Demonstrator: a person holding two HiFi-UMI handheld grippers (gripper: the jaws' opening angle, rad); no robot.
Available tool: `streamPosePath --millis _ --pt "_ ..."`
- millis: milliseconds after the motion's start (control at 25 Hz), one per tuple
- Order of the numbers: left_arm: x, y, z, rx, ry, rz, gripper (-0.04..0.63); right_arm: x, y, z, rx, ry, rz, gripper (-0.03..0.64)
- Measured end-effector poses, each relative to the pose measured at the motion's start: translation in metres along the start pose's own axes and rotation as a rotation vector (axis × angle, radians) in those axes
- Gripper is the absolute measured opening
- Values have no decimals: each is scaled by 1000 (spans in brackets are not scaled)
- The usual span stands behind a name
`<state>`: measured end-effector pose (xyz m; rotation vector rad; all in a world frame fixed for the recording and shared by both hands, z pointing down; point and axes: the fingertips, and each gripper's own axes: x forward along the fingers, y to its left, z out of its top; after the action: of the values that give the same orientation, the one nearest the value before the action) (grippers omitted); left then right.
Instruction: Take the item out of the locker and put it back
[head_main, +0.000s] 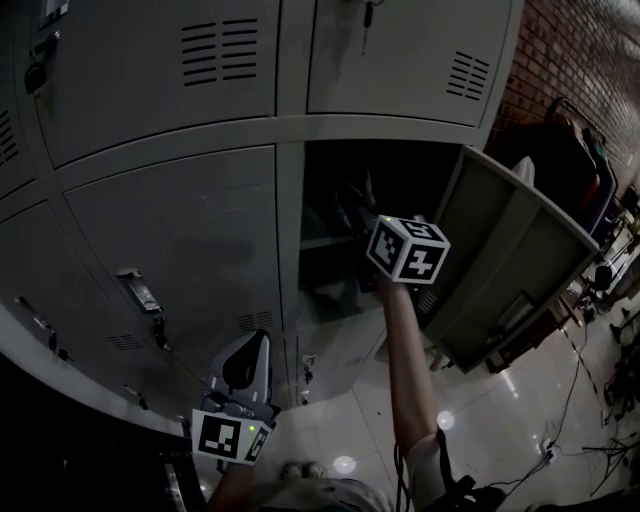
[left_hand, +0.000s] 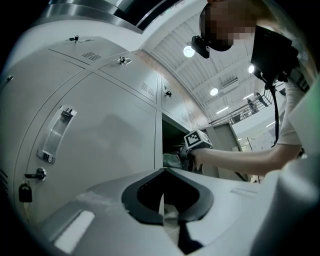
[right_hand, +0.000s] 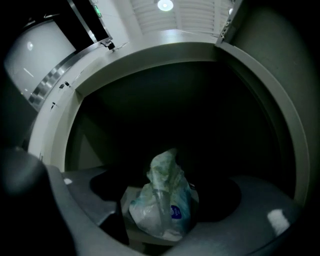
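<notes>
Right gripper view: right gripper (right_hand: 159, 192) is pinched onto a plastic bag (right_hand: 170, 212) at the lower centre of the frame. Only this view shows the bag clearly. It is crinkled, translucent white-green film, bunched to a peak at the top, with a small blue label low on its right side. Dark locker interior (right_hand: 200, 115) lies behind it, and the pale locker frame (right_hand: 150, 42) arcs across the upper frame.

Head view: the bag is hidden. The right gripper's marker cube (head_main: 408, 248) and the person's forearm (head_main: 410, 360) cover the mouth of the open locker (head_main: 335, 190), so the jaws cannot be seen from here. The bag therefore sits at that opening, inside the frame line. The locker door (head_main: 510, 250) stands swung out at the right. Closed doors (head_main: 170, 240) fill the left and upper frame. A brick wall (head_main: 570, 50) is at upper right, and cables (head_main: 575, 400) trail on the shiny floor (head_main: 500, 410) at lower right.

Left gripper view: left gripper (left_hand: 162, 212) has its jaws pressed together on nothing, pointing at a closed door with a clear handle (left_hand: 54, 135) and a padlock (left_hand: 23, 192) at the left edge. The head view puts this gripper low at the lower left, well apart from the open locker. Ceiling lights (left_hand: 189, 51) show above.
</notes>
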<state>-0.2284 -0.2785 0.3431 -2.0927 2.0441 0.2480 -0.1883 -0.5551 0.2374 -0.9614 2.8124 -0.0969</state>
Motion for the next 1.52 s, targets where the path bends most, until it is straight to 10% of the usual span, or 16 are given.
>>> streamPosePath --millis 480,680,760,920,1040,1520 --pt "2 -2 13 23 -17 -11 6 -89 36 41 161 -182 132 379" --pt "0 -11 32 16 -59 -32 5 -188 71 71 177 -377 168 35" --pt "-3 -20 32 -10 -63 -51 5 -224 87 62 124 -403 153 3" --pt "-9 -39 21 -32 -41 -87 6 -262 117 -21 -48 -253 117 3" --pt "-12 -49 16 -42 -27 -109 6 -271 112 -76 67 -147 93 3" --pt "-31 -55 18 -45 -14 -81 6 -294 111 -76 37 -130 66 3"
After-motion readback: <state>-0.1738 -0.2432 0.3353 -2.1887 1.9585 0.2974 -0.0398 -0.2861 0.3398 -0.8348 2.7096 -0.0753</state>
